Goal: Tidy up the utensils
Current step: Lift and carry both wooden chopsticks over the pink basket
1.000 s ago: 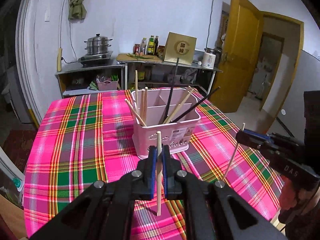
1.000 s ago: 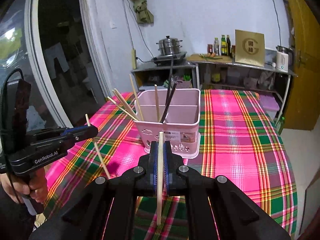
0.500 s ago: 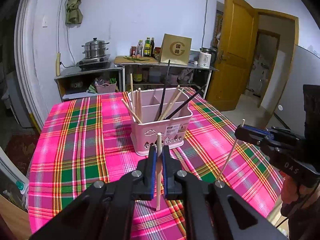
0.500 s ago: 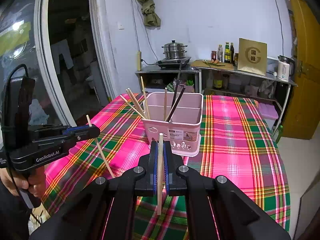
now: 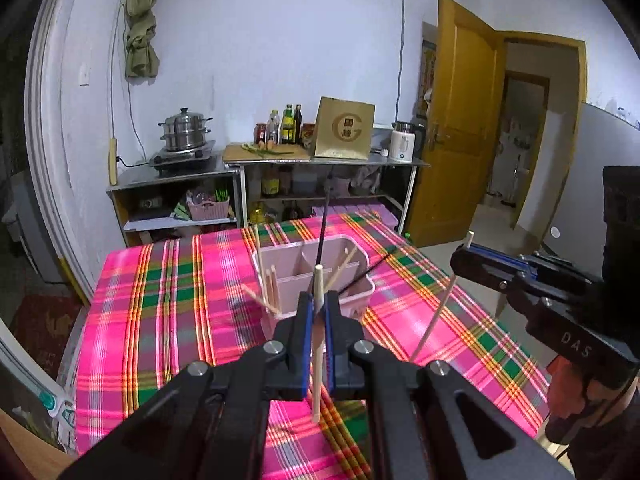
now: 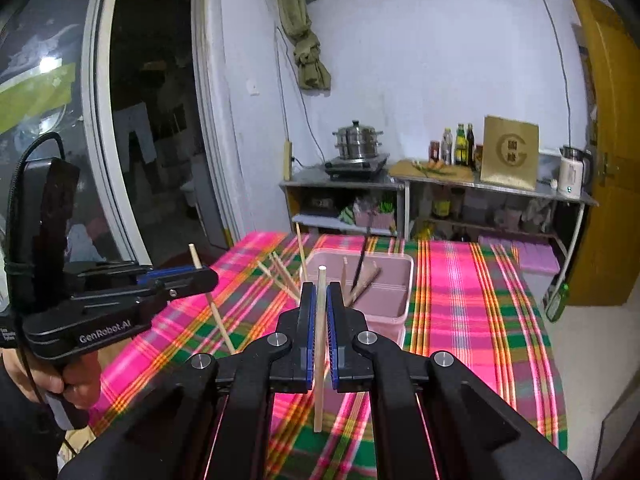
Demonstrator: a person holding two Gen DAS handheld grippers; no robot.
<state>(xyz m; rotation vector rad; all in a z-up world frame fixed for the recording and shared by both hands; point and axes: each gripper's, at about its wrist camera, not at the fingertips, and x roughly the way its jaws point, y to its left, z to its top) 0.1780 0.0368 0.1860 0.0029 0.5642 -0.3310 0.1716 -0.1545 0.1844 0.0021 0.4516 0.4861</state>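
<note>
A pink divided utensil holder stands on the plaid table with several wooden and black chopsticks in it. My left gripper is shut on an upright wooden chopstick, held above the table in front of the holder. My right gripper is shut on another upright wooden chopstick, also short of the holder. Each gripper shows in the other's view: the right gripper at the right with its stick, the left gripper at the left with its stick.
The pink plaid tablecloth covers the table. Behind it stand metal shelves with a steamer pot, bottles, a brown box and a kettle. A yellow door is at the right, a glass sliding door at the left.
Both grippers have risen with their chopsticks still clamped. The holder and table now sit lower and farther off in both views.
</note>
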